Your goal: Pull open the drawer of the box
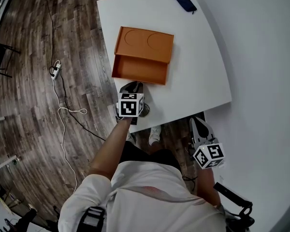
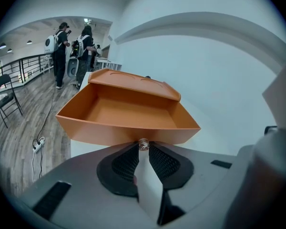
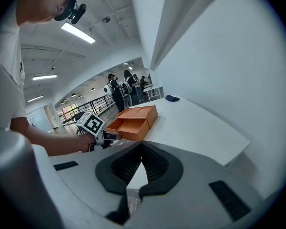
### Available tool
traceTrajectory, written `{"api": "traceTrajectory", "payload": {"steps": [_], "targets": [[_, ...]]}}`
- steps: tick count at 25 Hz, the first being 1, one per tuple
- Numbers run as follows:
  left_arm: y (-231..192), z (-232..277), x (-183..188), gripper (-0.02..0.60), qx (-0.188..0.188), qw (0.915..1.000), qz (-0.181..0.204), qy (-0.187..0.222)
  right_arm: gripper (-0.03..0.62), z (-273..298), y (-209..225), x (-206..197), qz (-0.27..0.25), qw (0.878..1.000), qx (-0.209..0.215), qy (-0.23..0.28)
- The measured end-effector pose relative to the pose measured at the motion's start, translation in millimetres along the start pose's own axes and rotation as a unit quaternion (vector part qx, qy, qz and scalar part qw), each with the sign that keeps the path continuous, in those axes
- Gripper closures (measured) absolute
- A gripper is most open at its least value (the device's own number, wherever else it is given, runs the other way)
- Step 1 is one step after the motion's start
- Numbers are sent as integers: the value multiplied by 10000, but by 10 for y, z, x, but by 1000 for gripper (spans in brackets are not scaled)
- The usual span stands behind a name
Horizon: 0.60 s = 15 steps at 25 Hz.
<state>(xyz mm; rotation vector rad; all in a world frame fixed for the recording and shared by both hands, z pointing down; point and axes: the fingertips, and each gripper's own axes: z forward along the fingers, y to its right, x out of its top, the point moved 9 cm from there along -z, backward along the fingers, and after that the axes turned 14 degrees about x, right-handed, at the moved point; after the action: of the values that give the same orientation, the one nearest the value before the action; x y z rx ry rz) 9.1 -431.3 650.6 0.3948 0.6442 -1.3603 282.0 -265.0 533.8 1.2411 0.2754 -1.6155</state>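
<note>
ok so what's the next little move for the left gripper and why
Probably open the left gripper and let go of the knob. Its jaw tips pinch that small knob on the front of the drawer, and the drawer already stands well out of the orange box, its whole inside showing, so more pull looks unneeded.

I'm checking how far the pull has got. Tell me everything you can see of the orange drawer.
The drawer is an orange open-topped tray, matte, plastic or card by its look, and empty. It stands slid well out of the box toward the person, over the white table. A small metallic knob at the middle of its front wall is pinched between the left gripper's jaw tips.
</note>
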Motion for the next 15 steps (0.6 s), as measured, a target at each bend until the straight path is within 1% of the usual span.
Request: {"api": "traceTrajectory", "payload": {"steps": [9, 15], "targets": [[-4, -149, -148, 502, 11, 10000, 20, -12, 591, -35, -62, -3, -44, 10000, 59, -4], [-12, -169, -169, 502, 93, 9999, -57, -2, 591, -55, -85, -18, -60, 9999, 94, -1]]}}
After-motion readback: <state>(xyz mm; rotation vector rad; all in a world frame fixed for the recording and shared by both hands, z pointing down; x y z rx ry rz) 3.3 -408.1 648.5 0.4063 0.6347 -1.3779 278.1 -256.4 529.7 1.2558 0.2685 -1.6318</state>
